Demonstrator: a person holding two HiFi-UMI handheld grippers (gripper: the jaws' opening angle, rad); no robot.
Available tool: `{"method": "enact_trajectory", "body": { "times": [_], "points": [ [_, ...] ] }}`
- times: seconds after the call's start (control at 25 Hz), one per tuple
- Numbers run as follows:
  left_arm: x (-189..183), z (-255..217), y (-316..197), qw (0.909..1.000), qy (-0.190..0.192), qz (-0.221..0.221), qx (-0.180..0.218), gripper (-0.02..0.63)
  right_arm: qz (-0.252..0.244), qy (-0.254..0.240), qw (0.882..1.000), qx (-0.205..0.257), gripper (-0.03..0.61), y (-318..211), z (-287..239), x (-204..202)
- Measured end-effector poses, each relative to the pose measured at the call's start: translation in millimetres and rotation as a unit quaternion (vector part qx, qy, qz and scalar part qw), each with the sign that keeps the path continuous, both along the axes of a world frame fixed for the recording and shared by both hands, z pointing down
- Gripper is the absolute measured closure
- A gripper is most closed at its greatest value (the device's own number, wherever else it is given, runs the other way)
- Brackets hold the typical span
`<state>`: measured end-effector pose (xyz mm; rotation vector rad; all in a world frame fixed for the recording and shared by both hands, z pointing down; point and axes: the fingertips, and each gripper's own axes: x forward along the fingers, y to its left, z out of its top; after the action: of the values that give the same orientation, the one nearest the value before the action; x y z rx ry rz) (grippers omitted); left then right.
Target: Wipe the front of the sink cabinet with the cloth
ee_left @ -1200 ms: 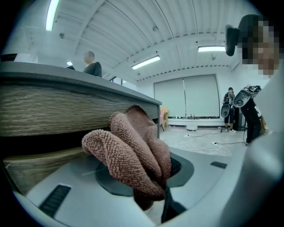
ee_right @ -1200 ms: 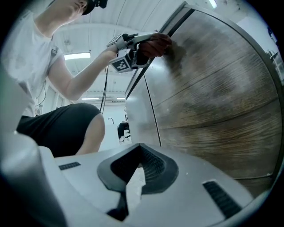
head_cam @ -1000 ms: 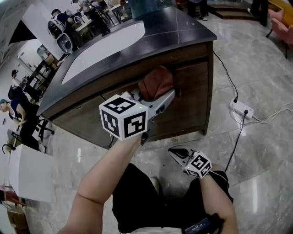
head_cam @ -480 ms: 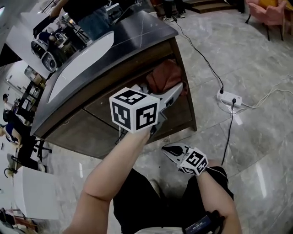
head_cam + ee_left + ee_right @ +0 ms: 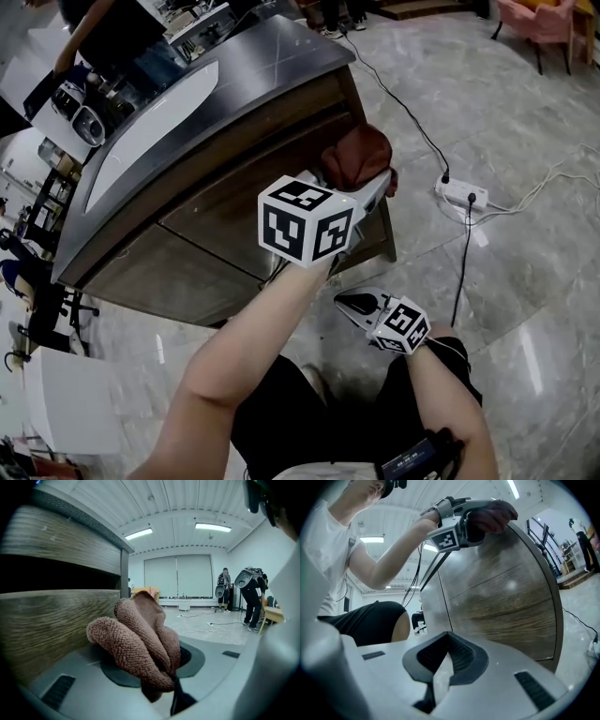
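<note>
A brown cloth (image 5: 354, 155) is pressed against the wooden front of the sink cabinet (image 5: 234, 202), near its right corner. My left gripper (image 5: 373, 184) is shut on it. In the left gripper view the bunched cloth (image 5: 140, 641) bulges out of the left gripper (image 5: 165, 670), with the wood panel (image 5: 51, 620) right beside it. My right gripper (image 5: 349, 303) hangs low in front of the cabinet, shut and holding nothing. From the right gripper view I see the right gripper (image 5: 440, 667) below the cabinet front (image 5: 506, 597), and high up the cloth (image 5: 494, 515).
A dark countertop (image 5: 281, 56) with a white sink (image 5: 141, 131) tops the cabinet. A power strip (image 5: 459, 195) and cables lie on the marble floor to the right. A pink chair (image 5: 544, 19) stands at the far right. People stand beyond the counter.
My left gripper has slid the cloth to the right along the cabinet front, up to its right corner. The right gripper has stayed low and shut.
</note>
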<state>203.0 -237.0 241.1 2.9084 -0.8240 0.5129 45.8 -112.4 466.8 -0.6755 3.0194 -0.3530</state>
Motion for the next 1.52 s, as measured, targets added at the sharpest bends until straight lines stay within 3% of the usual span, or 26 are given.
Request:
{"method": "enact_trajectory", "body": {
  "times": [0.52,1.12,1.4,1.52],
  "points": [
    [-82.2,32.6,4.6,0.9968,0.014,-0.071,-0.036,0.476,-0.071,0.028,0.997,-0.018,0.566,8.8,29.3,-44.0],
    [-191.3,31.3,19.9,0.9896,0.005,-0.142,-0.021,0.476,-0.133,0.043,0.989,-0.041,0.566,12.1,61.2,-89.7],
    [-229.5,33.7,33.9,0.9886,0.031,-0.148,-0.002,0.476,-0.154,0.038,0.986,-0.044,0.566,14.3,63.9,-106.9],
    [-241.3,37.6,36.4,0.988,0.02,-0.152,0.012,0.476,-0.163,0.031,0.985,-0.046,0.566,16.1,62.5,-116.1]
  ]
}}
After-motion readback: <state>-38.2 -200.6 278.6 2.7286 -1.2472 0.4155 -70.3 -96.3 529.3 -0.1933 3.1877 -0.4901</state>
